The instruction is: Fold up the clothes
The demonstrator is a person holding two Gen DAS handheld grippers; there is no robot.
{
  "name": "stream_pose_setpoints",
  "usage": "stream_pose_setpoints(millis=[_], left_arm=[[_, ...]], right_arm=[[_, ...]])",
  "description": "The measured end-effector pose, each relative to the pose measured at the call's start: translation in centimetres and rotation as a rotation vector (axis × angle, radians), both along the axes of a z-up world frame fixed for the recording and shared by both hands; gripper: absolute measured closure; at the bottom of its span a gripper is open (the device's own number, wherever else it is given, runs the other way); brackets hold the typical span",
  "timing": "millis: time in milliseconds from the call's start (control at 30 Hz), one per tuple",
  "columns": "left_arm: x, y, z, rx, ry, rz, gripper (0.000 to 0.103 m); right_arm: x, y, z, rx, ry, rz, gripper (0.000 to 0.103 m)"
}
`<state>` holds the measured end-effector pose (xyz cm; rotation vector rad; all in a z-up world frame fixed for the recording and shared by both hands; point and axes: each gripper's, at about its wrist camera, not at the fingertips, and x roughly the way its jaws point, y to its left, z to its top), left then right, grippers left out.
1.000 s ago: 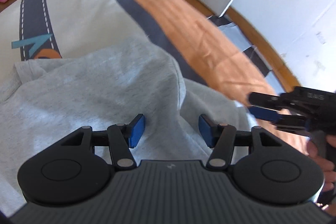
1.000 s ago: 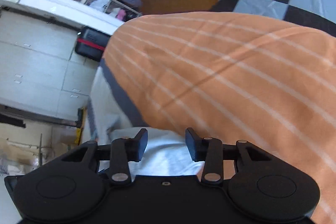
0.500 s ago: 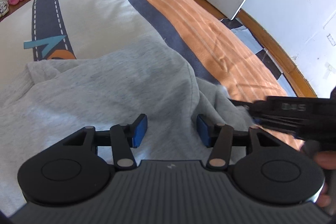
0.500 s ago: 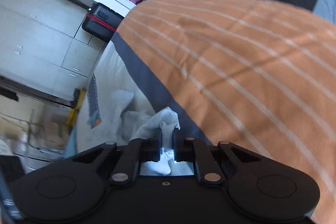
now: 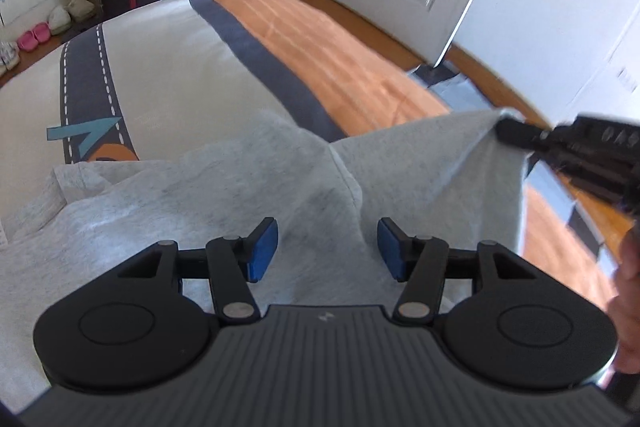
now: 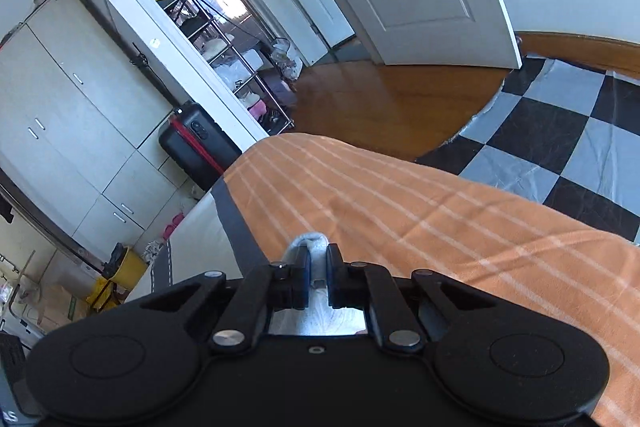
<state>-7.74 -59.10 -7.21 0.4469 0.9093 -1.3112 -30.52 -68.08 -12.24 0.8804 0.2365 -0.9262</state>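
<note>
Grey marl sweatshirt-knit garment [image 5: 224, 195] lies rumpled across the near part of the bed, over the cream, dark-stripe and orange striped bedcover [image 5: 320, 39]. My right gripper [image 6: 318, 269] has its jaws pinched narrow on a corner of grey cloth; in the left wrist view that corner [image 5: 490, 119] is lifted off the bed at far right, fabric stretched taut from it back down toward the bulk. My left gripper [image 5: 328, 249] hovers with jaws wide, nothing between the blue pads [image 5: 262, 247], right over the garment's near middle where a seam or fold ridge runs near-to-far. So the held corner sits to the right and farther than my left gripper, and the loose mass spreads left and near. Left is nearer the bulk; right owns the edge. My judgement: any fold turns on carrying that raised corner leftward across the ridge. Can't tell which part of the garment the corner is.
</note>
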Motion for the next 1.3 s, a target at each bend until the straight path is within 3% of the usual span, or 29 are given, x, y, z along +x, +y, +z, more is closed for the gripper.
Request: stream_pose_setpoints(millis=[67, 167, 333, 533, 667, 767, 833, 900, 1000, 1067, 1167, 1200, 1300], left_arm=[[-0.2, -0.5, -0.9, 0.017, -0.036, 0.007, 0.046], [0.4, -0.4, -1.4, 0.003, -0.019, 0.039, 0.046], [3.2, 2.8, 0.7, -0.123, 0.163, 0.139, 0.046], [4.2, 6.1, 1.5, -0.108, 0.305, 0.165, 0.046], [3.6, 8.2, 1.0, -0.131, 0.338, 0.216, 0.046], [5.0, 10.1, 0.7, -0.161, 0.352, 0.338, 0.046], [6.8, 11.5, 0.5, -0.165, 0.325, 0.435, 0.046], [8.2, 12.4, 0.4, -0.156, 0.325, 0.476, 0.046], [8.3, 12.8, 0.3, -0.14, 0.366, 0.451, 0.046], [7.6, 12.8, 0.3, -0.126, 0.387, 0.414, 0.046], [7.0, 12.9, 0.3, -0.132, 0.412, 0.4, 0.046], [6.8, 12.9, 0.2, -0.136, 0.42, 0.399, 0.046], [6.3, 13.1, 0.1, -0.15, 0.442, 0.395, 0.046]], right_arm=[[-0.1, 0.1, 0.2, -0.008, -0.047, 0.029, 0.093], [0.5, 0.5, 0.2, -0.029, -0.113, 0.087, 0.093], [1.2, 1.2, 0.8, -0.075, -0.101, 0.14, 0.092], [3.0, 1.9, 1.1, -0.082, -0.074, 0.219, 0.092], [3.5, 2.3, 0.8, -0.015, -0.113, 0.315, 0.091], [4.6, 3.4, 0.3, 0.052, -0.164, 0.442, 0.089], [5.8, 4.7, -0.8, 0.168, -0.186, 0.565, 0.086], [7.0, 6.3, -1.9, 0.234, -0.132, 0.643, 0.085], [7.7, 7.9, -1.2, 0.194, -0.022, 0.68, 0.083], [6.6, 7.9, -0.1, 0.168, -0.082, 0.662, 0.074], [3.4, 7.5, 1.1, 0.147, -0.217, 0.58, 0.04], [2.6, 7.4, 1.2, 0.135, -0.216, 0.533, 0.032], [0.9, 6.4, 0.7, 0.135, -0.12, 0.401, 0.027]])
